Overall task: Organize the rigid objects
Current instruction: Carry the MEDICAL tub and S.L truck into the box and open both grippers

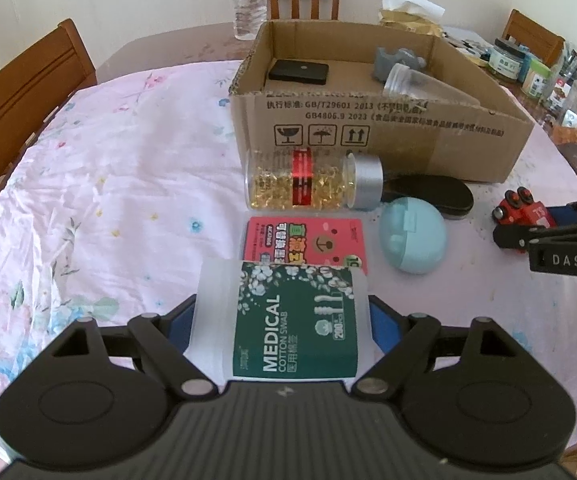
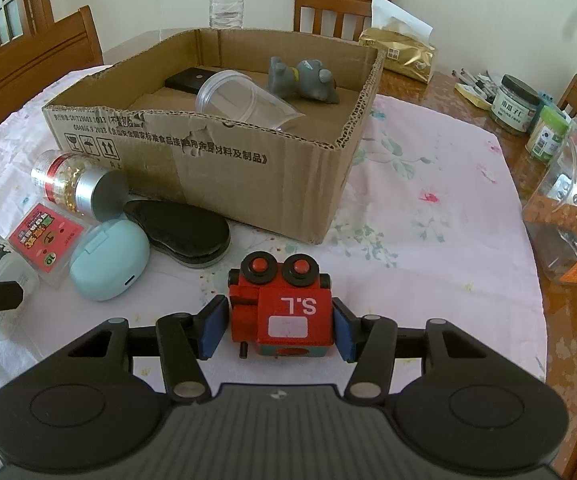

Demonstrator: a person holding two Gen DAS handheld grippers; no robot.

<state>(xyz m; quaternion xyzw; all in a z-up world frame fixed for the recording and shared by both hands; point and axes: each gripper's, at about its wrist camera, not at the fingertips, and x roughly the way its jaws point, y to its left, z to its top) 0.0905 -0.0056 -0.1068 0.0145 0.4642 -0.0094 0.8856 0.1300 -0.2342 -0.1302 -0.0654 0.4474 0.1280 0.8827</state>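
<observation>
The left gripper (image 1: 282, 328) has its blue pads pressed against both sides of the cotton swab box (image 1: 284, 320), so it reads as gripping it. In the left wrist view that translucent plastic box sits at six o'clock, low over the flowered tablecloth (image 1: 108, 200). It looks light and stiff, though its smooth walls may slip; the flat sides where the pads sit now seem the best hold. At twelve o'clock from it lies the pink card pack (image 1: 304, 242), then the capsule bottle (image 1: 312, 180) on its side, touching the front wall of the cardboard box (image 1: 408, 136). The pale blue case (image 1: 412, 236) lies at two o'clock.

In the right wrist view the right gripper (image 2: 278, 330) brackets the red toy train (image 2: 282, 308), which rests on the cloth at six o'clock. The right pad touches its block; the left pad looks just beside it, so I cannot tell whether the grip is made. The toy appears wooden, rigid and fairly light; its flat painted flanks suit the pads better than the wheels. The open carton stands at eleven o'clock.
</observation>
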